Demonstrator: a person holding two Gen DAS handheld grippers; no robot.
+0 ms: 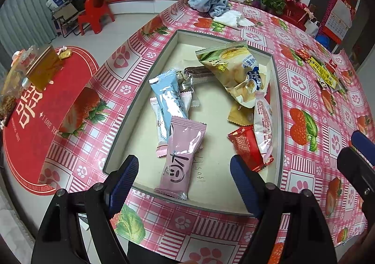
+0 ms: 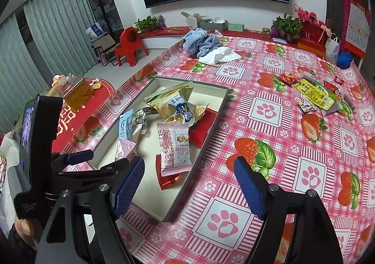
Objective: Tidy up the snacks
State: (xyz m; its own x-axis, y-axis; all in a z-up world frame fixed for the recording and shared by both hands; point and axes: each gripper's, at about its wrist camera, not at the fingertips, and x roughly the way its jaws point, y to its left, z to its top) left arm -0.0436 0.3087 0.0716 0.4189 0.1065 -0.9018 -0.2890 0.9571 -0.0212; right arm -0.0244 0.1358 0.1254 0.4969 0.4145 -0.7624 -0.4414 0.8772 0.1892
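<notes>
The box (image 1: 279,109) sits on the table (image 1: 304,90) as the collecting point, and most snacks already lie inside it: a pink pack (image 1: 181,158) at the near end, a blue pack (image 1: 168,97) beside it, a large chip bag (image 1: 236,72) at the far end, and a red pack (image 1: 246,149) along the right wall under a white pack (image 1: 263,121). The left gripper (image 1: 184,179) hovers over the near end of the box, jaws apart and holding nothing, which fits a pack just let go or one about to be picked. The right gripper (image 2: 188,184) hangs over the box's near right corner, jaws also apart and empty. A loose pile (image 2: 314,95) of snacks lies well apart at the far right of the table, outside the box; in my judgement these are what remains to be gathered. A blue cloth (image 2: 201,40) rests at the far edge, clear of the work.
</notes>
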